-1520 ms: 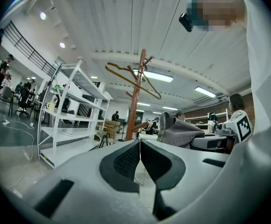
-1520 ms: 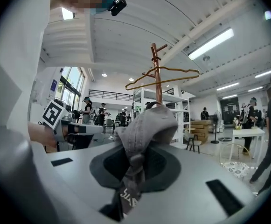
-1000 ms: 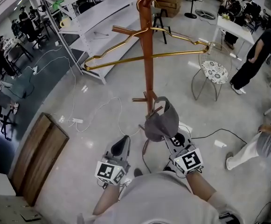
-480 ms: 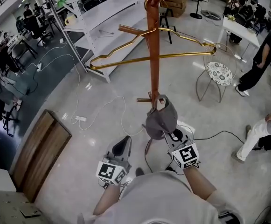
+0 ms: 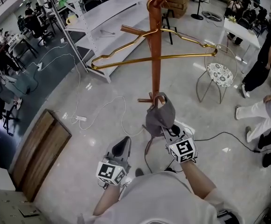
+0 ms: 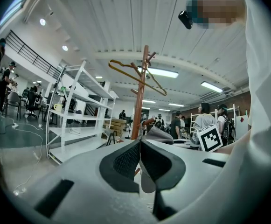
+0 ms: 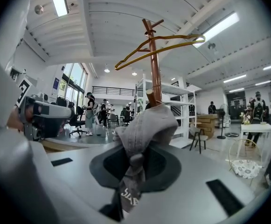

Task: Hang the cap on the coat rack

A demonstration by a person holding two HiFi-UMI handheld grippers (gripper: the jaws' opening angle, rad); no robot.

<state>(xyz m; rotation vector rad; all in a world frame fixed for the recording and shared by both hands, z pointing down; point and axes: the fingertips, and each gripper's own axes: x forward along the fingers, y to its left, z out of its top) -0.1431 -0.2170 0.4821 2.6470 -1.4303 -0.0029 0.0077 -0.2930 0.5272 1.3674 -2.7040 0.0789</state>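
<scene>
A grey cap (image 5: 161,115) hangs from my right gripper (image 5: 171,129), which is shut on its fabric. The cap is up against the brown coat rack pole (image 5: 155,55), with its top edge at a low peg (image 5: 147,99); I cannot tell whether it rests on the peg. In the right gripper view the cap (image 7: 147,125) bulges out of the right gripper (image 7: 134,162), with the coat rack (image 7: 153,64) right behind it. My left gripper (image 5: 121,146) is lower and to the left, shut and empty (image 6: 139,141). From there the rack (image 6: 139,101) and cap (image 6: 161,135) lie ahead.
A gold hanger (image 5: 154,57) hangs across the rack's upper pegs. White shelving (image 5: 102,13) stands at the back left, and a wooden board (image 5: 39,155) lies on the floor at left. Cables (image 5: 102,111) trail near the rack's base. A wire chair (image 5: 217,73) and people (image 5: 259,55) are at right.
My right gripper has carried the cap up and closer to the pole, to the low peg. The left gripper has stayed put. People at right have shifted.
</scene>
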